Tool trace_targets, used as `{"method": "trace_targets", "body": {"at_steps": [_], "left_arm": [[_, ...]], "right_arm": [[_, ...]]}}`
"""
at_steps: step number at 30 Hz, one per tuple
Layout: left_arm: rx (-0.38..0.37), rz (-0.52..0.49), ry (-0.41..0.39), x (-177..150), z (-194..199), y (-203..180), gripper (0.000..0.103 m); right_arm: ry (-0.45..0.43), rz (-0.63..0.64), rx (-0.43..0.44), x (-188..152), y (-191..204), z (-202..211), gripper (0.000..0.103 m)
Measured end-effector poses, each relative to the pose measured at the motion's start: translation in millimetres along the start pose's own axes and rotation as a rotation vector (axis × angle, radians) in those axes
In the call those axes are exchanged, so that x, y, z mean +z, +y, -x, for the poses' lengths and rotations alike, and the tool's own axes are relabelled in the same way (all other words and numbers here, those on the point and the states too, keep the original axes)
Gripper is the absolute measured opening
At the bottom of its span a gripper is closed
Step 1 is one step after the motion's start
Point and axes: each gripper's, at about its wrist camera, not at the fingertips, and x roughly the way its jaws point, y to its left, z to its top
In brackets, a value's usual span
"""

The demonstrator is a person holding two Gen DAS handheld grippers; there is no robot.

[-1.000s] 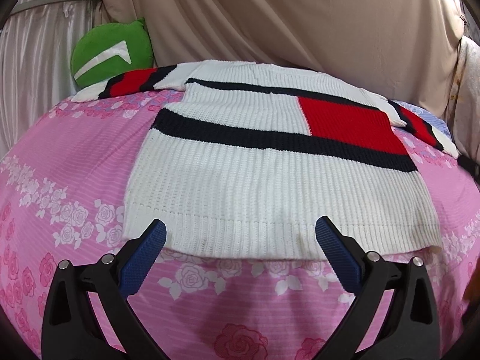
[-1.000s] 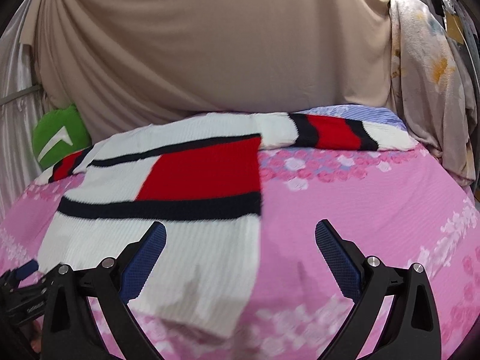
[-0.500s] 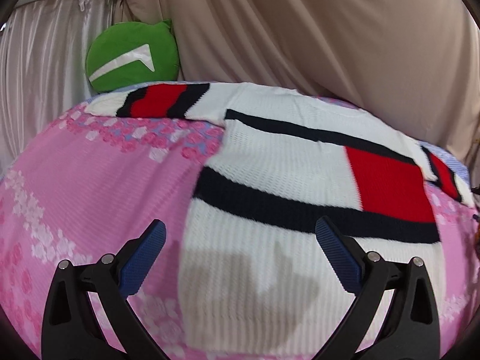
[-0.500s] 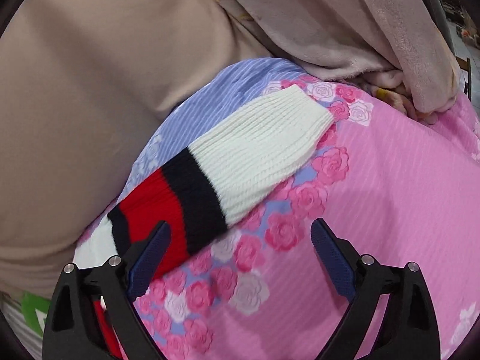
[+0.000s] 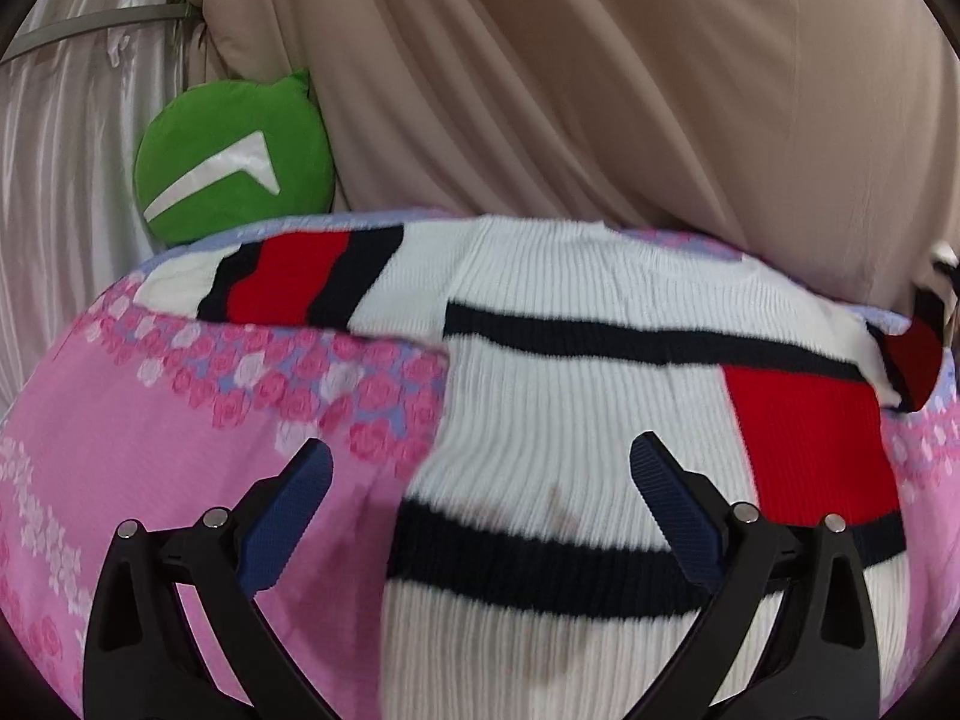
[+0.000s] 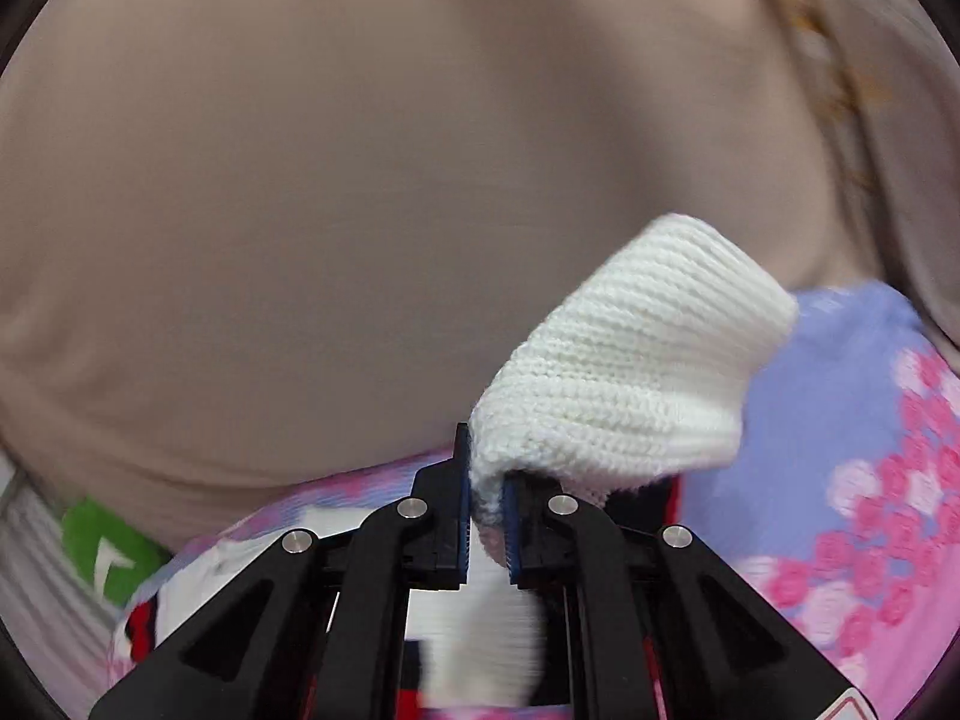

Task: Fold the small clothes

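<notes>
Right gripper (image 6: pixel 485 504) clamped on the white cuff (image 6: pixel 630 372) of the sweater (image 5: pixel 600 396), sleeve end lifted at frame centre; left gripper (image 5: pixel 480 480) spread wide, holding nothing, over the sweater body lying flat on the pink floral bed (image 5: pixel 150 450). Right sleeve is cut off at the left view's right edge; right view blurred low down. Green cushion (image 5: pixel 234 162) upper left, beige drape (image 5: pixel 600 90) behind.

The right gripper (image 6: pixel 486 513) is clamped on the white knit cuff (image 6: pixel 624 384) of the sweater sleeve; the cuff bulges up and to the right of the blue pads (image 6: pixel 462 510); more white knit hangs blurred below them; a beige cloth (image 6: pixel 360 180) fills the background; the pink floral sheet (image 6: pixel 888 516) lies at right; a green cushion (image 6: pixel 108 552) shows at lower left.
</notes>
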Motion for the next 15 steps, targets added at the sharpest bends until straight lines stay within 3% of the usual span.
{"method": "trace_targets", "body": {"at_steps": [4, 7, 9, 11, 13, 15], "left_arm": [[-0.077, 0.020, 0.004, 22.8, -16.2, -8.0, 0.098], [-0.123, 0.031, 0.035, 32.7, -36.9, -15.1, 0.098], [-0.169, 0.050, 0.072, 37.2, -52.8, -17.3, 0.098], [-0.215, 0.083, 0.111, 40.8, -69.3, -14.3, 0.098], [-0.231, 0.097, 0.130, 43.5, -84.7, -11.0, 0.098], [-0.216, 0.107, 0.151, 45.7, -101.4, -7.9, 0.098]], "right_arm": [[0.148, 0.249, 0.259, -50.1, 162.6, -54.2, 0.013], [0.274, 0.378, 0.330, -112.2, 228.8, -103.7, 0.023], [0.323, 0.416, 0.314, -143.9, 243.4, -118.2, 0.026], [0.331, 0.403, 0.315, -150.8, 234.7, -115.7, 0.026], [0.297, 0.365, 0.278, -145.3, 208.0, -107.6, 0.036], [0.253, 0.310, 0.217, -134.1, 180.8, -89.2, 0.052]]}}
